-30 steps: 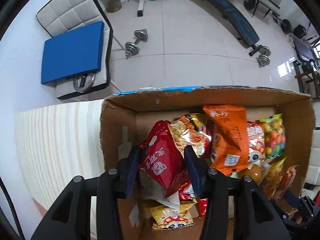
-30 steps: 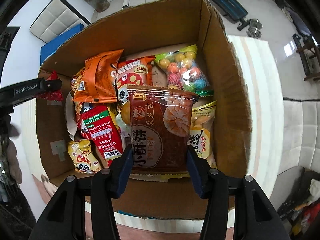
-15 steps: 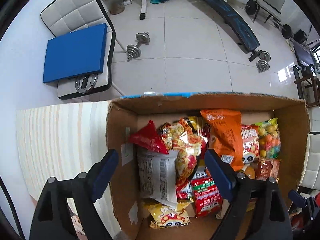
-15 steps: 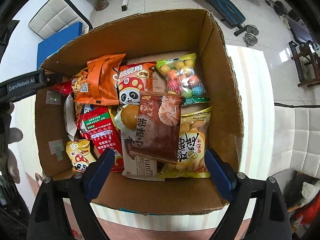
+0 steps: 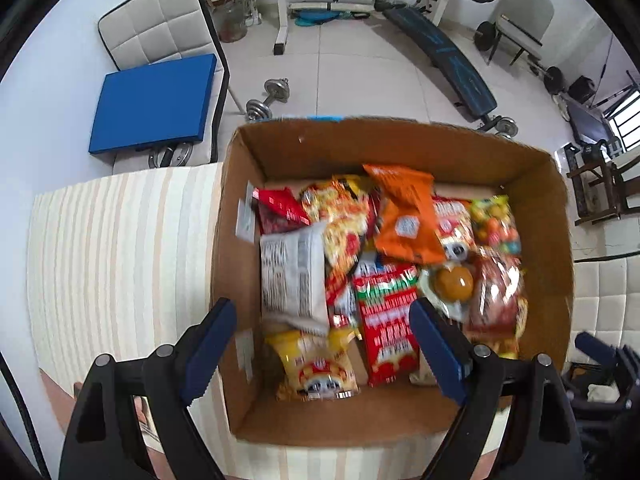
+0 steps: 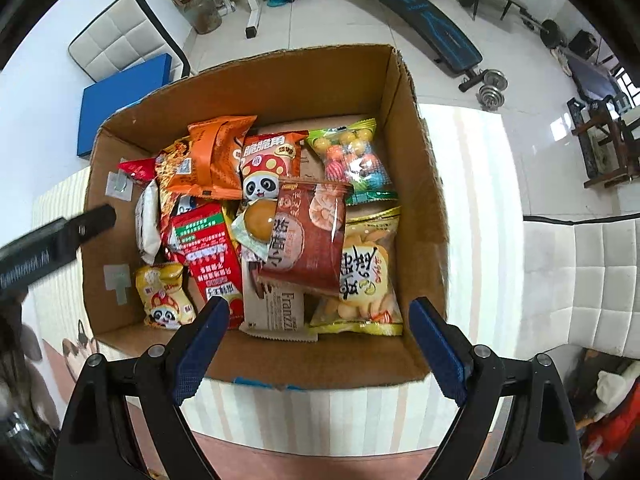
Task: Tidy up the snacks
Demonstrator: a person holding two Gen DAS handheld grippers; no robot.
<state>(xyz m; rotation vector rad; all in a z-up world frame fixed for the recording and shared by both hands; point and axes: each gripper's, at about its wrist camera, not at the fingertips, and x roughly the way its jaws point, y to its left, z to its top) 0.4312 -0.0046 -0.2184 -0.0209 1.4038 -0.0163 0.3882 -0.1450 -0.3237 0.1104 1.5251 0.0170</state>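
Note:
An open cardboard box (image 5: 400, 148) (image 6: 280, 88) stands on a striped table and holds several snack packets. In the left wrist view the red packet (image 5: 276, 208) with its white back (image 5: 292, 276) lies at the box's left side, beside an orange packet (image 5: 408, 220). In the right wrist view the brown cookie packet (image 6: 308, 232) lies on top near the middle, by a yellow packet (image 6: 364, 272). My left gripper (image 5: 322, 346) is open and empty above the box's near edge. My right gripper (image 6: 320, 344) is open and empty above the near wall.
The striped tablecloth (image 5: 120, 248) extends left of the box and also shows at its right in the right wrist view (image 6: 472, 208). A white chair with a blue pad (image 5: 152, 104), dumbbells (image 5: 268, 98) and a weight bench (image 5: 448, 68) stand on the floor beyond.
Both grippers opened and let go: the left dropped the red packet, the right dropped the brown cookie packet into the box. Both then pulled back and up from the box.

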